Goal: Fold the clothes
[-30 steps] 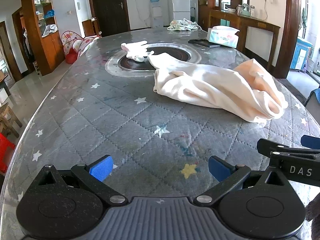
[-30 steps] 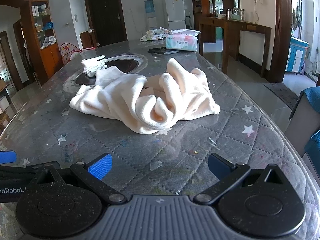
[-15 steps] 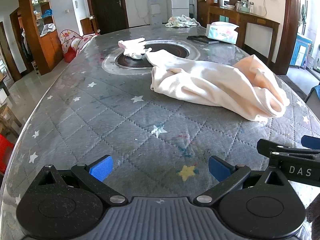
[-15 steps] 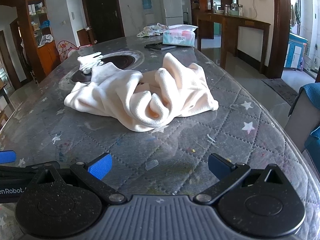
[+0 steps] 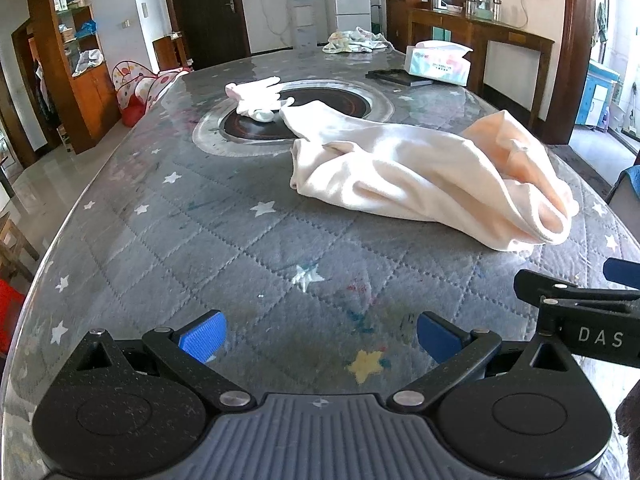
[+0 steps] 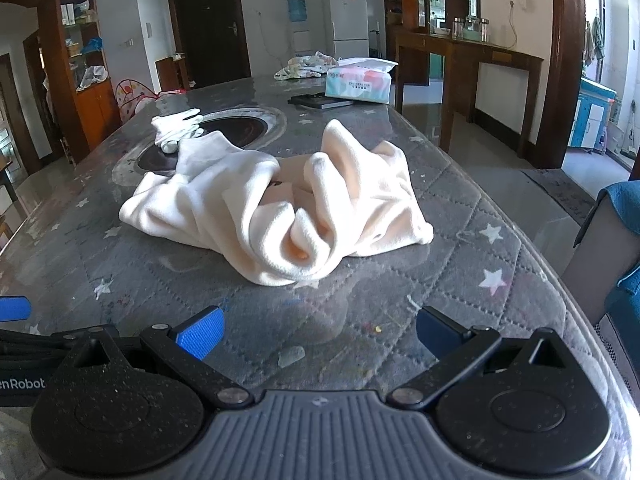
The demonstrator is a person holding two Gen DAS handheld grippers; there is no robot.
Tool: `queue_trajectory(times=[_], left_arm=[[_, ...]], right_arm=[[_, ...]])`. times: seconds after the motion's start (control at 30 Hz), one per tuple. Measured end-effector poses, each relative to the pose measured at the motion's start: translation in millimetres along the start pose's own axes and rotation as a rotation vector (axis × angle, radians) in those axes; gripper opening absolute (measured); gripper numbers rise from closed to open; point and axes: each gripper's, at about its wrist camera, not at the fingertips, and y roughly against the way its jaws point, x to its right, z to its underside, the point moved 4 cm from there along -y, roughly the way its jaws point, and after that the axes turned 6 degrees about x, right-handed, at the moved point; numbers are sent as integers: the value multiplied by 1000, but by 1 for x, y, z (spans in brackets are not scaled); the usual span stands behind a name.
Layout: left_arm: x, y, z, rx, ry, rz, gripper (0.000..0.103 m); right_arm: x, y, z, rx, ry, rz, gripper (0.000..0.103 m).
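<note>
Garment: cream garment (image 6: 276, 208) lies crumpled at frame centre, so you must spread it first
Left gripper (image 5: 318, 336): wide, empty, ready
Right gripper (image 6: 318, 332): wide, empty

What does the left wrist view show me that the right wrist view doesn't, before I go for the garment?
Only the left wrist view shows the cream garment's long left flank and the right gripper from the side. Only the right wrist view shows the garment's bunched near folds, the table's right edge and the blue-covered seat beyond it. Both show the white gloves, the tissue pack and open jaws holding nothing on the left gripper.
</note>
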Motion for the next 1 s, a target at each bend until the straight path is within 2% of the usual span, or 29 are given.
queue_trajectory(times=[0.3,0.77,1.0], left_arm=[[1,-8,-4,-18,-9,-12,103],[0,-14,-22,-2,-15,-19,103],[-13,-17,-33,20,8,-38,103]], right_arm=[[3,0,-10,18,-13,-50,103],[-3,3,-35,76,71,-107,102],[-9,-6,-55,98,123,-183,92]])
